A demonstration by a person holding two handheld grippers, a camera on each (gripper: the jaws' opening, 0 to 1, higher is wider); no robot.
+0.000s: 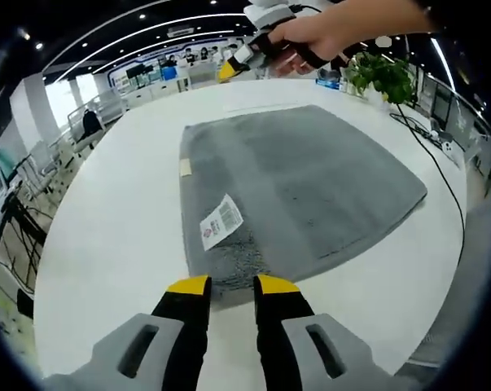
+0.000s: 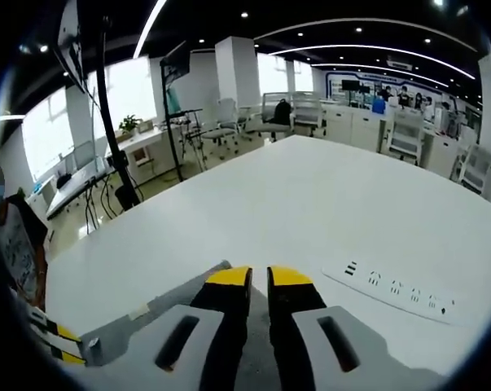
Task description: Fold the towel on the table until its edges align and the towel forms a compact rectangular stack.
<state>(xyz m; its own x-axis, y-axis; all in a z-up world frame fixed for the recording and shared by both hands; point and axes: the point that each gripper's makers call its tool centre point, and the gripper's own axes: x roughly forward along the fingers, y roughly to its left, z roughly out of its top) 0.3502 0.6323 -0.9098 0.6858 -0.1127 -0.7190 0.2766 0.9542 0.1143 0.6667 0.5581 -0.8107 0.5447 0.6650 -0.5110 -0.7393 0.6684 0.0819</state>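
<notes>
A grey towel (image 1: 302, 187) lies spread flat on the white table (image 1: 115, 220). It carries a white barcode label (image 1: 221, 221) near its front edge and a small tag (image 1: 185, 168) on its left edge. My left gripper (image 1: 233, 285) stands open at the towel's near edge, and the hem lies between its yellow tips. A hand holds my right gripper (image 1: 237, 65) in the air past the towel's far end. In the right gripper view my right gripper (image 2: 259, 277) has its yellow tips almost together with nothing between them, above bare table (image 2: 310, 204).
A potted plant (image 1: 383, 73) stands at the far right corner, and a black cable (image 1: 440, 163) trails along the right edge. A white power strip (image 2: 392, 292) lies on the table. A tripod stand (image 2: 115, 138), desks and chairs (image 2: 229, 122) stand beyond the table's edge.
</notes>
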